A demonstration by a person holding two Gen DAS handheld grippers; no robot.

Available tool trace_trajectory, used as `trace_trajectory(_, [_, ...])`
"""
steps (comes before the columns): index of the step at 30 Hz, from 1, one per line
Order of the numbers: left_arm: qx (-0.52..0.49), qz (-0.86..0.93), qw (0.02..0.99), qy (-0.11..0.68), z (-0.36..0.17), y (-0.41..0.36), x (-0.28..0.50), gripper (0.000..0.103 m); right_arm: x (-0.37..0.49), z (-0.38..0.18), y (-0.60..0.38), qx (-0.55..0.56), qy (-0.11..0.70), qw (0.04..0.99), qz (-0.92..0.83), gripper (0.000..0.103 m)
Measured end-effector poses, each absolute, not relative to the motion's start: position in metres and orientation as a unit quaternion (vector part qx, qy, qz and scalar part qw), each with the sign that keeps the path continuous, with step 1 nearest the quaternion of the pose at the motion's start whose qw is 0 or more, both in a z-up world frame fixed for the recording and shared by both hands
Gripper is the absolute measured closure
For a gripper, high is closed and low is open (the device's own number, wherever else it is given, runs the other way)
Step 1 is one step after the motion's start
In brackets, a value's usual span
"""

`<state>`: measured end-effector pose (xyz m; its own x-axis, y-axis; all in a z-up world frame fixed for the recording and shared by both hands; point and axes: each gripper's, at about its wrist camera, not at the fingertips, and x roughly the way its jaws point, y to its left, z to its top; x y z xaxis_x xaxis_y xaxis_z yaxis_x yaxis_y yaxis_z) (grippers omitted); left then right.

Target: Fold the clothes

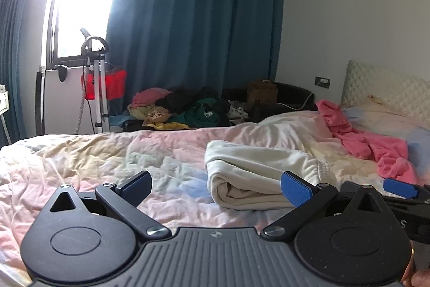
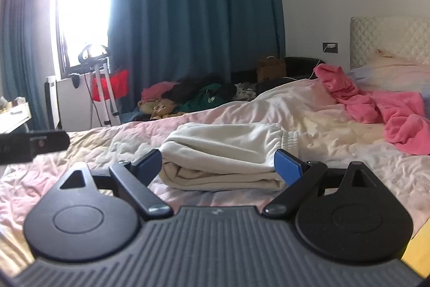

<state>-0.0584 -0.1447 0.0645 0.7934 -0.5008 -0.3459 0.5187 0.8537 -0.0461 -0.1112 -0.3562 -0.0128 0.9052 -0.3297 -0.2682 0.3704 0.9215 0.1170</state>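
left wrist view: left gripper (image 1: 216,188) with jaws spread wide and nothing between them, hovering low over the bed (image 1: 107,152).
right wrist view: right gripper (image 2: 217,166) likewise spread, its blue pads either side of the folded garment's near edge; contact cannot be told.
folded garment (image 1: 258,168): cream cloth, folded in layers, lying on the bed directly ahead of both grippers.
pink garment (image 2: 389,109): loose and crumpled, beyond the folded garment toward the headboard (image 2: 387,36).
clothes heap (image 1: 188,106): mixed colours, behind the folded garment, past the bed's far edge, below the blue curtain (image 1: 193,18).
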Motion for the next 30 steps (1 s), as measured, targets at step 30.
trace_trajectory(30, [0.040,-0.258,0.949,0.176,0.053,-0.143,-0.060,0.000,-0.104,-0.015,-0.350,0.073,0.142,0.973,-0.168,0.011])
